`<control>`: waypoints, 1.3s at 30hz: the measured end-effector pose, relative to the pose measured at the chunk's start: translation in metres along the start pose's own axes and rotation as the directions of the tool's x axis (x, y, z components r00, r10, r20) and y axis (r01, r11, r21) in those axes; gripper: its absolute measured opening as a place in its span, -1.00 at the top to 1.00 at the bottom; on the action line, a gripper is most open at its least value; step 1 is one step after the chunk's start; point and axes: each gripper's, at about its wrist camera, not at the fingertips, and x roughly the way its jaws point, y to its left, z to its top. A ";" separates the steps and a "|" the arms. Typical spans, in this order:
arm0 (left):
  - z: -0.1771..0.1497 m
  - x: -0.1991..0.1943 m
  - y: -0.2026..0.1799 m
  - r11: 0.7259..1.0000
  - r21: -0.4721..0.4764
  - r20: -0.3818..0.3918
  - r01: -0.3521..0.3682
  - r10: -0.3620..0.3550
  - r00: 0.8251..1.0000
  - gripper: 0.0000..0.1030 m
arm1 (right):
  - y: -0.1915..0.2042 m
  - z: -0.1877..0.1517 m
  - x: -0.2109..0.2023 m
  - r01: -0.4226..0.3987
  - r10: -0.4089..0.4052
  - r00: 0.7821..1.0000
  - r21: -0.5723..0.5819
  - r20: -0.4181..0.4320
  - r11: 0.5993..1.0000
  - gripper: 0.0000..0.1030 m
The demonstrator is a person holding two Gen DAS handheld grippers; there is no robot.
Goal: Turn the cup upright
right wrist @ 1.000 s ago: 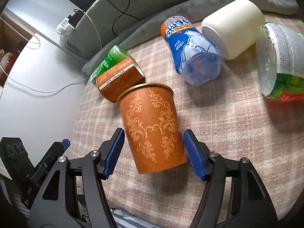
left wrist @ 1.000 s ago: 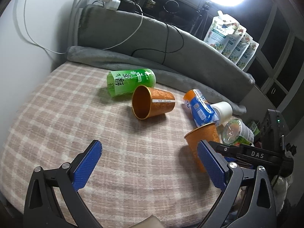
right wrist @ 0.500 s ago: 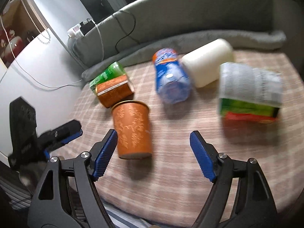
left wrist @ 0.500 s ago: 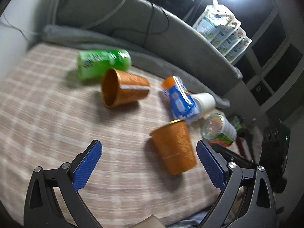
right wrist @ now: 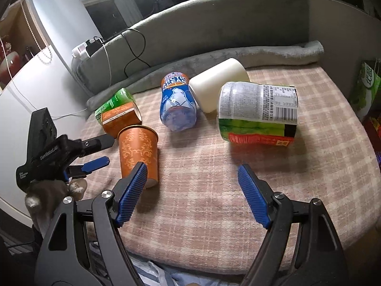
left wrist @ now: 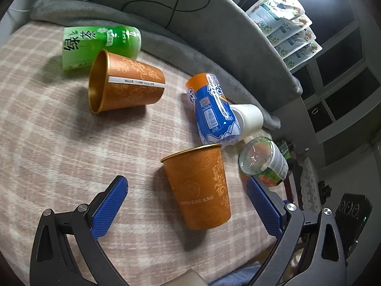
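Note:
An orange patterned cup (left wrist: 200,186) stands upright on the plaid cloth, mouth up; it also shows in the right wrist view (right wrist: 138,152). A second orange cup (left wrist: 126,83) lies on its side further back, mouth toward me; it shows in the right wrist view (right wrist: 120,118) too. My left gripper (left wrist: 188,205) is open, its fingers either side of the upright cup and apart from it. My right gripper (right wrist: 194,193) is open and empty, drawn back to the right of the upright cup. The left gripper (right wrist: 95,152) shows in the right wrist view, just left of that cup.
Lying on the cloth (left wrist: 59,143) are a green tea bottle (left wrist: 100,43), a blue Arctic Ocean bottle (left wrist: 213,109), a white cup (left wrist: 248,119) and a green-and-red labelled jar (right wrist: 258,113). A grey padded backrest (right wrist: 214,31) with black cables runs behind. Pouches (left wrist: 285,21) stand above it.
My right gripper has let go of the orange cup and pulled back to the right; the cup now stands upright alone. My left gripper has swung toward it.

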 end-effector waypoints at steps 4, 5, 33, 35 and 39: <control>0.005 0.011 0.004 0.999 -0.033 -0.022 0.011 -0.012 1.000 -0.92 | -0.001 0.000 -0.001 0.010 -0.010 1.000 -0.001 0.006 1.000 -0.57; 0.007 0.013 0.006 0.999 -0.044 -0.028 0.017 -0.018 0.999 -0.92 | -0.001 0.000 -0.001 0.013 -0.013 1.000 0.000 0.008 1.000 -0.57; 0.011 0.040 0.003 0.999 -0.046 -0.106 0.026 -0.030 0.994 -0.34 | -0.001 -0.001 -0.005 0.062 -0.062 0.997 -0.014 0.043 0.998 -0.57; 0.011 0.038 0.001 0.999 -0.032 -0.095 0.019 -0.022 0.995 -0.32 | -0.001 -0.001 -0.005 0.063 -0.062 0.997 -0.015 0.044 0.998 -0.57; 0.011 0.035 0.000 1.000 -0.023 -0.085 0.015 -0.017 0.996 -0.31 | -0.001 0.000 -0.005 0.065 -0.064 0.997 -0.014 0.044 0.998 -0.57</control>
